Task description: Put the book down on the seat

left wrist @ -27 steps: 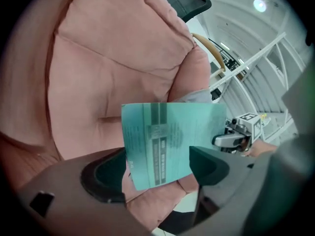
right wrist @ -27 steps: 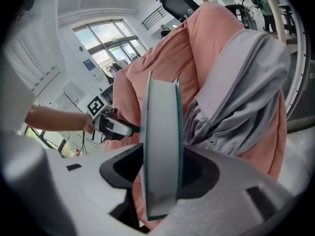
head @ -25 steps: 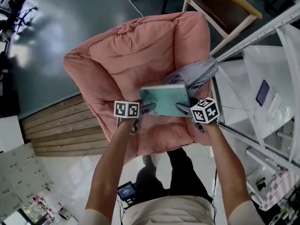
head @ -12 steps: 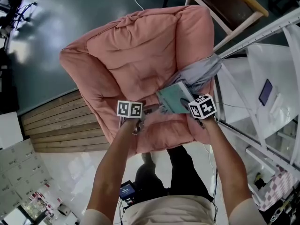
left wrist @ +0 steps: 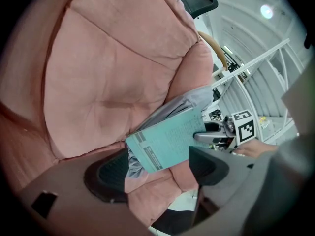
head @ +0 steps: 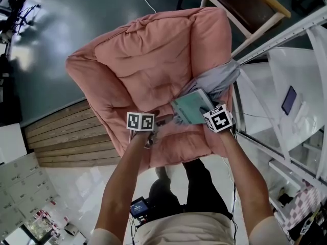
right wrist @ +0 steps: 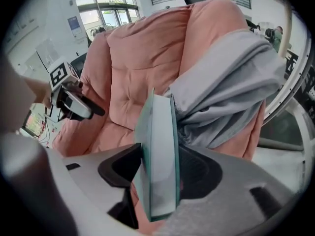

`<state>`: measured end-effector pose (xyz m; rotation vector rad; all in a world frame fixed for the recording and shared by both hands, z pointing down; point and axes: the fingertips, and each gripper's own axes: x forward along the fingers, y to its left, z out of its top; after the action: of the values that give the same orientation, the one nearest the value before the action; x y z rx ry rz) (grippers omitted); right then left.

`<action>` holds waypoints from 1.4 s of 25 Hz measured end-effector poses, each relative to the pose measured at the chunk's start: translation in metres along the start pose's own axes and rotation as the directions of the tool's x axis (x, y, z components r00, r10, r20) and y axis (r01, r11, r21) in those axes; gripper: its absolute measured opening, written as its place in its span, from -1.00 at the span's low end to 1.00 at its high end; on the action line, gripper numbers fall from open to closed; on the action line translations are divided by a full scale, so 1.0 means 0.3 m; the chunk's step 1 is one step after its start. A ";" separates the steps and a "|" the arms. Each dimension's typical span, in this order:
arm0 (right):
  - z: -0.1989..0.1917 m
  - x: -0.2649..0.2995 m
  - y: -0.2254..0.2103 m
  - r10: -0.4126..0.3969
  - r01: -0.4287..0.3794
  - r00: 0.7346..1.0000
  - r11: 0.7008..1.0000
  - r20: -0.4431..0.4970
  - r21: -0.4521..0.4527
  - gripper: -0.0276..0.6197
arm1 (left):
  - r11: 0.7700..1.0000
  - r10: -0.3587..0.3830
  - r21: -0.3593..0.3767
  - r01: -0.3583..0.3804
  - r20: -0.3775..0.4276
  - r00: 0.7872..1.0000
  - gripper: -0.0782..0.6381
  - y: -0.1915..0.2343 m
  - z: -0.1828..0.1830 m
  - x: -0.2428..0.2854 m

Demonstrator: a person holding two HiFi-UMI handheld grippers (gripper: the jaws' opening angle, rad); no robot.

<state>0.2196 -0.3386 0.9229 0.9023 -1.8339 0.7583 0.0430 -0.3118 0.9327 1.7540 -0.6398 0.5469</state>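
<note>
The right tongs [right wrist: 157, 177] have the teal book [right wrist: 156, 141] upright on its edge between the pads. Their jaws have just been opening, though both pads look to be against the covers, so the grip is probably loosening. The danger is plain: let go while it stands on edge and tilted, the book may topple sideways or slide forward over the front lip of the pink seat [head: 148, 60] to the floor. The left tongs [left wrist: 157, 168] hang wide apart with nothing held (the book's corner only shows beyond them), so they offer no catch if it tips. Just behind the book lies a crumpled grey cloth [right wrist: 224, 77] against the right arm of the seat. The book could land half on it and rest crooked rather than flat. Whether the book's lower edge touches the cushion is hidden by the tongs' own body. The print on its cover is too small to read, and what the grey cloth is cannot be told. Farther off, a wooden chair [head: 248, 4] is cut by the frame's top edge.
</note>
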 end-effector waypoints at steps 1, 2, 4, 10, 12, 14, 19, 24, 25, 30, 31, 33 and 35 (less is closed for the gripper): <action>-0.001 -0.008 -0.005 -0.021 0.021 1.000 1.000 -0.005 -0.007 -0.23 | 1.000 -0.002 0.001 0.002 0.006 1.000 0.28 -0.006 0.004 -0.010; -0.001 -0.019 -0.011 -0.042 0.042 0.999 0.999 -0.006 -0.011 -0.23 | 1.000 -0.005 0.001 0.005 0.012 1.000 0.28 -0.013 0.007 -0.022; 0.009 -0.047 -0.019 -0.071 0.071 0.997 0.997 0.000 -0.002 -0.24 | 1.000 -0.010 0.001 0.010 0.025 1.000 0.28 -0.024 0.013 -0.048; 0.050 -0.152 -0.028 -0.108 0.107 0.993 0.994 0.048 0.029 -0.28 | 1.000 -0.024 0.007 0.023 0.068 0.997 0.28 -0.066 0.025 -0.155; 0.058 -0.199 -0.025 -0.120 0.117 0.991 0.992 0.067 0.046 -0.29 | 0.999 -0.033 0.014 0.032 0.086 0.996 0.28 -0.091 0.032 -0.198; 0.071 -0.252 -0.018 -0.130 0.124 0.987 0.990 0.091 0.067 -0.30 | 0.998 -0.052 0.029 0.049 0.106 0.993 0.26 -0.130 0.047 -0.245; 0.096 -0.396 0.004 -0.157 0.137 0.976 0.981 0.153 0.135 -0.33 | 0.992 -0.069 0.116 0.048 0.186 0.980 -0.14 -0.243 0.126 -0.405; 0.115 -0.538 0.031 -0.189 0.155 0.962 0.972 0.197 0.178 -0.36 | 0.983 -0.124 0.163 0.085 0.252 0.960 -0.40 -0.368 0.159 -0.566; 0.124 -0.565 0.033 -0.195 0.157 0.958 0.970 0.209 0.184 -0.37 | 0.981 -0.133 0.173 0.089 0.267 0.955 -0.44 -0.389 0.167 -0.595; 0.182 -0.730 0.075 -0.205 0.152 0.935 0.969 0.289 0.196 -0.43 | 0.971 -0.163 0.223 0.090 0.332 0.929 -0.60 -0.496 0.199 -0.746; 0.196 -0.767 0.089 -0.203 0.147 0.929 0.970 0.308 0.196 -0.46 | 0.967 -0.172 0.239 0.092 0.341 0.924 -0.62 -0.523 0.205 -0.777; 0.224 -0.837 0.122 -0.191 0.129 0.918 0.973 0.348 0.192 -0.53 | 0.956 -0.193 0.277 0.096 0.352 0.916 -0.66 -0.576 0.215 -0.834; 0.245 -0.899 0.164 -0.172 0.108 0.906 0.977 0.386 0.182 -0.63 | 0.943 -0.209 0.320 0.093 0.353 0.912 -0.68 -0.627 0.213 -0.888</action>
<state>0.2262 -0.3001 0.6418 1.3599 -2.0525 0.6675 -0.0275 -0.2942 0.6084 2.2048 -0.7072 0.1922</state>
